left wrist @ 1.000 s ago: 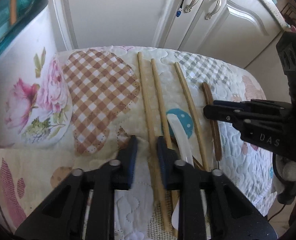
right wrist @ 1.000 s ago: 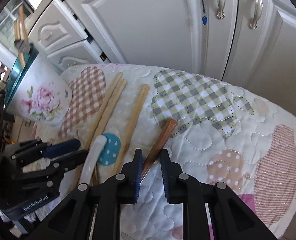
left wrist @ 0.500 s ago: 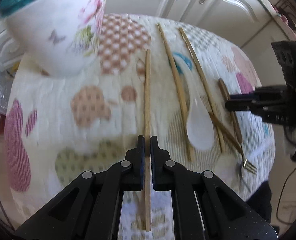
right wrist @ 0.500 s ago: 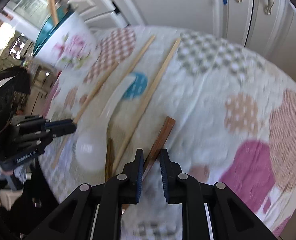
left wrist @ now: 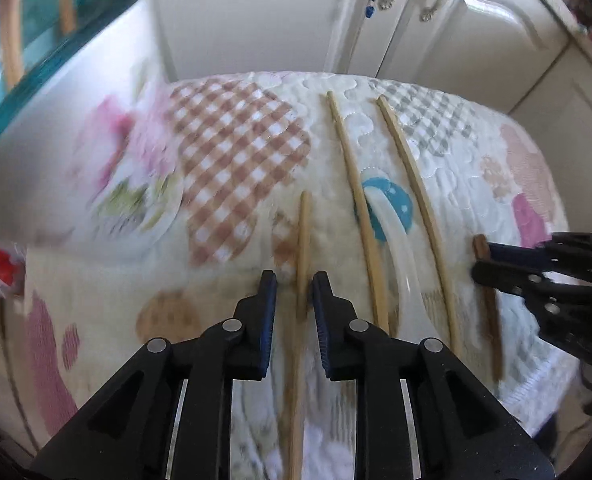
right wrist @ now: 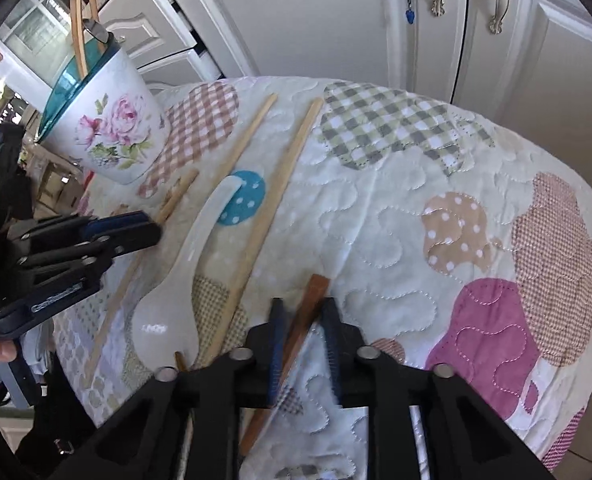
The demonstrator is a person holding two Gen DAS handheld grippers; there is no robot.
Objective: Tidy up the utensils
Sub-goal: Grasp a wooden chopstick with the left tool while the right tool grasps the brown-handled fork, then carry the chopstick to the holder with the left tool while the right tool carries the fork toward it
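Observation:
A pale wooden chopstick [left wrist: 304, 232] lies on the quilted cloth, running between the fingers of my left gripper [left wrist: 293, 280]. Its jaws are opening and the pads stand clear of the stick. In the right wrist view the left gripper [right wrist: 151, 228] sits over that chopstick [right wrist: 179, 196] near the floral cup [right wrist: 107, 132]. My right gripper [right wrist: 302, 304] is shut on a brown wooden utensil handle [right wrist: 316, 288] and shows at the right of the left wrist view as the right gripper [left wrist: 484, 260]. Two more chopsticks [right wrist: 247, 140] [right wrist: 279, 184] and a white spoon [right wrist: 175, 288] lie between them.
The floral cup [left wrist: 75, 120] with a teal rim holds wooden utensils at the far left. The quilted cloth [right wrist: 416, 160] covers a small rounded table. White cabinet doors [right wrist: 296, 20] stand close behind it. Another thin brown handle end [right wrist: 179, 360] peeks out below the spoon.
My left gripper's jaws have parted from the chopstick they were pinching, and it has moved back toward the cup. The right gripper drew the brown handle toward the table's near edge.

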